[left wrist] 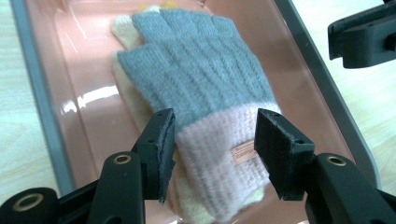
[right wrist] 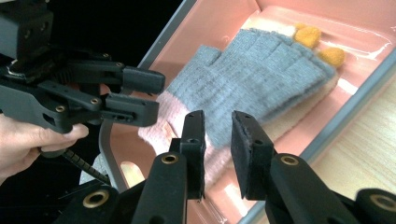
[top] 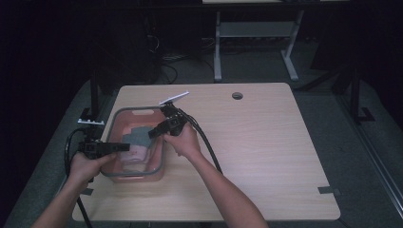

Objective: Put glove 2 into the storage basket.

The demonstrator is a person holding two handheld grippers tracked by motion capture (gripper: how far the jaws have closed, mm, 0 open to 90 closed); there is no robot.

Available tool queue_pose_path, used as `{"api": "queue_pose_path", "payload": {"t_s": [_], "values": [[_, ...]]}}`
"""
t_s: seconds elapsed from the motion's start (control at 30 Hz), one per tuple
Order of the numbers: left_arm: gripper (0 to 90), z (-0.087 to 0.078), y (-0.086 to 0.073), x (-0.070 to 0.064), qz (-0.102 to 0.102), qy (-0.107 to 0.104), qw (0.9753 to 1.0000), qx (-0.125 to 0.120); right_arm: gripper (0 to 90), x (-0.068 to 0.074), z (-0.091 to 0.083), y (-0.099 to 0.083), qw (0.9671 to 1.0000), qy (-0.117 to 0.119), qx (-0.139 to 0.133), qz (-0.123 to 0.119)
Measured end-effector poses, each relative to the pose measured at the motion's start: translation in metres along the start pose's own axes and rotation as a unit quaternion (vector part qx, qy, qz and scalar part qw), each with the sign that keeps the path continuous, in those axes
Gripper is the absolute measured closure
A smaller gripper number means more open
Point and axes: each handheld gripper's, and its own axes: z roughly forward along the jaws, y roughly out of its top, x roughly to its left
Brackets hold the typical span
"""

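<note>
Lying flat in pink tray [top: 124, 115] at bench's [top: 266, 142] 9 o'clock: grey glove [left wrist: 196, 70], cuff toward left gripper [left wrist: 215, 149], fingers 12 o'clock. Cream glove [left wrist: 123, 93] underneath. Left jaws spread astride cuff; right gripper [right wrist: 218, 140] jaws narrowly parted, holding nothing.

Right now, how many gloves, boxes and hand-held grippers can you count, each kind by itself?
Gloves: 2, a grey glove lying on a cream glove
Boxes: 1, the pink box
Hand-held grippers: 2, left hand-held gripper, right hand-held gripper
Total: 5
</note>
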Motion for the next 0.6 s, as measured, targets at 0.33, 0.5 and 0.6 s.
{"api": "queue_pose_path", "payload": {"t_s": [0.33,0.5,0.6], "values": [[43.3,-0.009,0.007,-0.005,0.012,0.000,0.9995,-0.029,69.8,-0.007,-0.013,-0.004,1.0000,-0.002,-0.008,0.002],[40.6,-0.012,0.010,-0.008,0.009,-0.006,0.9989,-0.045,66.5,-0.013,-0.024,-0.007,1.0000,-0.003,-0.008,0.003],[40.1,-0.015,0.012,-0.010,0.007,-0.012,0.9986,-0.052,65.3,-0.016,-0.031,-0.008,0.9999,-0.007,-0.014,0.004]]}}
